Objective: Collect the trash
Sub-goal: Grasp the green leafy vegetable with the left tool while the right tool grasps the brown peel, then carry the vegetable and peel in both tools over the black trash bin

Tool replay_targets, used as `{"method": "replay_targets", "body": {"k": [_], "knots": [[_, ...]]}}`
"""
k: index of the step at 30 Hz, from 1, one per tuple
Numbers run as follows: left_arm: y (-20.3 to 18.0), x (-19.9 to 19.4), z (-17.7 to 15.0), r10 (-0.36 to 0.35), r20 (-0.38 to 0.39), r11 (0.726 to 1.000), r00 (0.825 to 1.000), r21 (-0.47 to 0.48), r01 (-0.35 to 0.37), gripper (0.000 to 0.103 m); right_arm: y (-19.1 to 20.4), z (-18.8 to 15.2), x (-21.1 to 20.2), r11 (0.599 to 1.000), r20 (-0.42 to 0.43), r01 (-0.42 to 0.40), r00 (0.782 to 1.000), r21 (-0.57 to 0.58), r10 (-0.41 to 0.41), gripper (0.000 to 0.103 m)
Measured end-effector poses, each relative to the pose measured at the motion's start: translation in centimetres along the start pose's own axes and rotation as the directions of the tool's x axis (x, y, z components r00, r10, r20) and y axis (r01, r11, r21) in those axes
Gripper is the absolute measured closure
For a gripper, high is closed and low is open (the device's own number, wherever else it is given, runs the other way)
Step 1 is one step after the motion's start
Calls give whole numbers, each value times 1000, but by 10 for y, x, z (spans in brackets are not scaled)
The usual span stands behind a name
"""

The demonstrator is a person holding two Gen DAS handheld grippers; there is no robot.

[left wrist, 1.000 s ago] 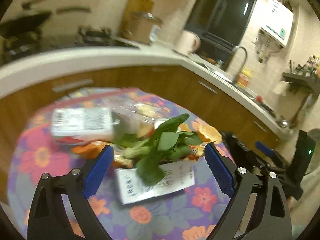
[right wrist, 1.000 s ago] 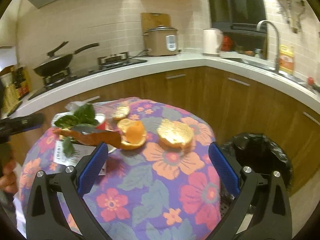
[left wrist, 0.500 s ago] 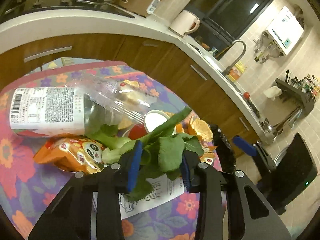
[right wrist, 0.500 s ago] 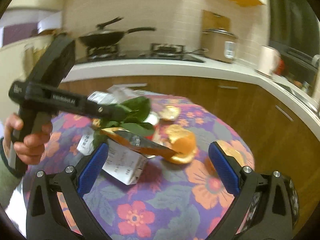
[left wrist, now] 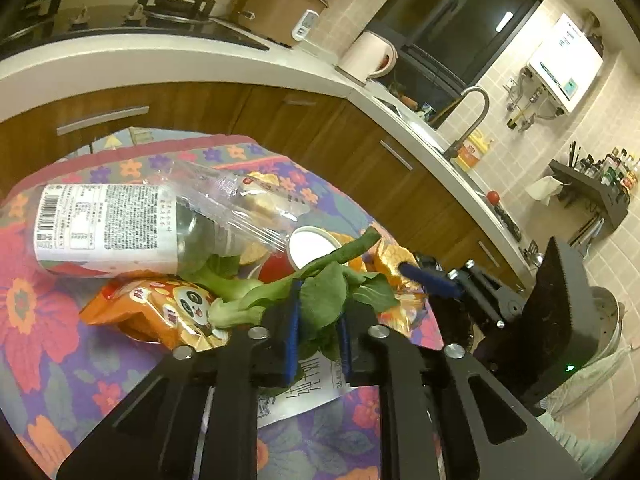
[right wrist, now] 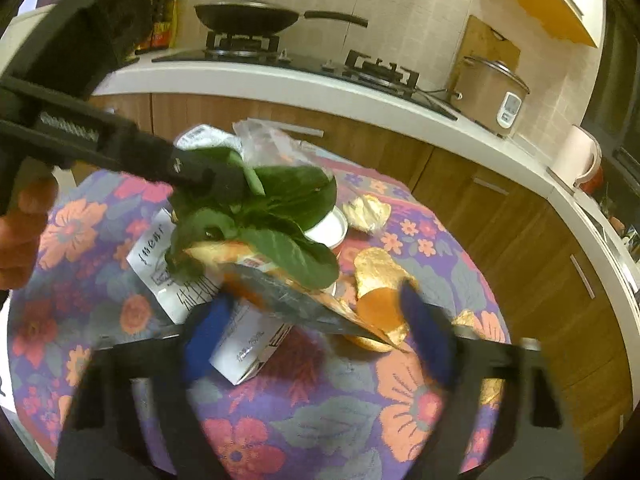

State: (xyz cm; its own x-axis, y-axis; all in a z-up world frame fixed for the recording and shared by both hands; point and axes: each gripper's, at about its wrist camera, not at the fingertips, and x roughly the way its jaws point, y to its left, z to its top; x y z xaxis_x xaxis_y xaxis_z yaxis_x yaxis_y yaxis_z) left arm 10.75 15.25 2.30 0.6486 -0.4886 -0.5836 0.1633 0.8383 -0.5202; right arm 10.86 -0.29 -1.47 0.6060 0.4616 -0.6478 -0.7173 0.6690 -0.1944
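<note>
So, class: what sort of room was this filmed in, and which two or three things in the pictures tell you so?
Almost certainly a home kitchen. A frying pan sits on a gas hob, a rice cooker stands on the white worktop, and a sink tap rises further along it.

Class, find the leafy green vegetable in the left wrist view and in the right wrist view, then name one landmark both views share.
Left wrist view: the leafy green vegetable sits low centre, pinched between the left gripper jaws.
Right wrist view: the leafy green vegetable is centre-left, hanging from the left gripper above the table.
Shared landmark: the rice cooker on the counter.
</note>
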Motion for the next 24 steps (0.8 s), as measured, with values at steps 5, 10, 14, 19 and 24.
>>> {"method": "replay_targets", "body": {"k": [5,10,14,19,24], "knots": [[-4,-13,-1,14,30,1000,999,6,-14,94,-7,-7,-9,998,23,-23,1000,62,21,86],[-12,-27,-4,-11,67,1000,998,13,10,95,-15,-15,-31,993,58,-7,998,120,0,96],[-29,-34,-9,-53,85,998,995,37,50,95,-24,-23,-52,986,96,8,995,166,-24,98],[-53,-33,-15,-93,96,993,991,77,85,95,-41,-34,-84,974,148,27,987,225,-62,98],[-84,-24,-15,-126,100,986,987,127,113,95,-59,-48,-111,962,174,84,976,261,-132,98]]}}
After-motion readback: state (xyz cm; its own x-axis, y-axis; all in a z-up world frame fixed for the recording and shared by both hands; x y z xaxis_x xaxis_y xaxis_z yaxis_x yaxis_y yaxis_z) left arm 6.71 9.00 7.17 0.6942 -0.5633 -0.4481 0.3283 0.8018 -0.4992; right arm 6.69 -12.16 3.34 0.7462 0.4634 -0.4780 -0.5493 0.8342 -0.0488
